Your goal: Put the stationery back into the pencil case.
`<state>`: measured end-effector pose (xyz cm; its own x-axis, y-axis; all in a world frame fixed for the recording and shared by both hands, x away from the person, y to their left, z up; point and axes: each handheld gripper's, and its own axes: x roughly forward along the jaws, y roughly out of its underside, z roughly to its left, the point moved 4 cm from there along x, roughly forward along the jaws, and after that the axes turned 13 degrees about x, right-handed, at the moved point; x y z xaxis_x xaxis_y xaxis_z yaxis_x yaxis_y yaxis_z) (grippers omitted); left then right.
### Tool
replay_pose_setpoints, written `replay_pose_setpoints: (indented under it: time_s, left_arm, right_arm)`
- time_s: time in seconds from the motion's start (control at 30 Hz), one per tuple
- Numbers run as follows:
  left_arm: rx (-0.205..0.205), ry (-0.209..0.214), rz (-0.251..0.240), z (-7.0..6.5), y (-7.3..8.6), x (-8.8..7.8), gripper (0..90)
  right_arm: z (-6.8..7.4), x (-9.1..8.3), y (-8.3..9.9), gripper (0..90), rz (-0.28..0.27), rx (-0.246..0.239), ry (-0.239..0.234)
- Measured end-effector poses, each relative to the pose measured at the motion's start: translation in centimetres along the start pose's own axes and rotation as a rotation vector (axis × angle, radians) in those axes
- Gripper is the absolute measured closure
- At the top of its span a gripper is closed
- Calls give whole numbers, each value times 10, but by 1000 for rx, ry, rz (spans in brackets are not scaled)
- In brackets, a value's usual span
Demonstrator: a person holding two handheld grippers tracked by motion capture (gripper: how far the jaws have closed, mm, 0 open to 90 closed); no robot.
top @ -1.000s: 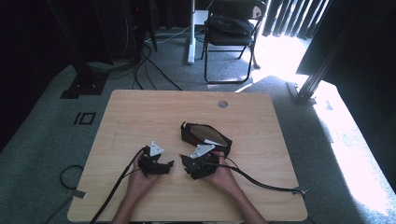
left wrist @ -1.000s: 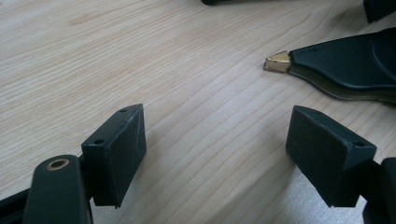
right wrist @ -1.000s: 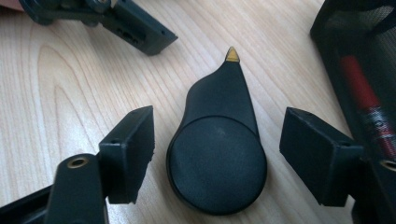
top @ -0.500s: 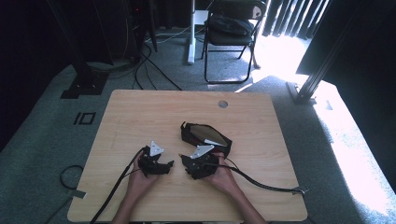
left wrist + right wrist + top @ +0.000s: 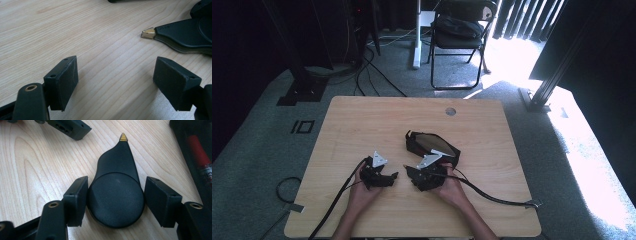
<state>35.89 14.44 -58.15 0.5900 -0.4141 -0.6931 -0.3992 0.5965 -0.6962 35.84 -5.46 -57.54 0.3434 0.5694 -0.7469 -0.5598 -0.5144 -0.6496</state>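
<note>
Black teardrop-shaped tool (image 5: 116, 192) with a brass tip lies between the right hand-held gripper's (image 5: 115, 200) closing jaws, one pad touching, not yet clamped. The left hand-held gripper (image 5: 125, 82) stands released over bare worktop (image 5: 75, 30).

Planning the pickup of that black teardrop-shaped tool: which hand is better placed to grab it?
Right. The right gripper already has the black tool between its jaws, which have just been closing; the left gripper holds nothing, off the tool's gold tip.

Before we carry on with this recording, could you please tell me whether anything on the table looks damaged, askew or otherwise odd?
Nothing stands out. A black teardrop-shaped tool with a brass tip lies flat on the wooden table between the jaws of the right gripper, which have just been closing around it. The open black case sits beside it, and the left gripper is empty.
</note>
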Motion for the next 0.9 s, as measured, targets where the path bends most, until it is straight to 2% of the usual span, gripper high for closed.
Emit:
replay_pose_setpoints:
  time_s: [0.2, 0.8, 0.9]
  left_arm:
    - [0, 0, 0, 0, 0, 0, 207]
    - [-3, -1, -2, 0, 0, 0, 207]
    - [-3, -1, -2, 0, 0, 0, 207]
  right_arm:
    - [-1, -1, 0, 403, 8, -2, 1]
    - [-5, -4, -4, 410, 79, -9, 6]
    - [-5, -4, -3, 412, 72, -13, 8]
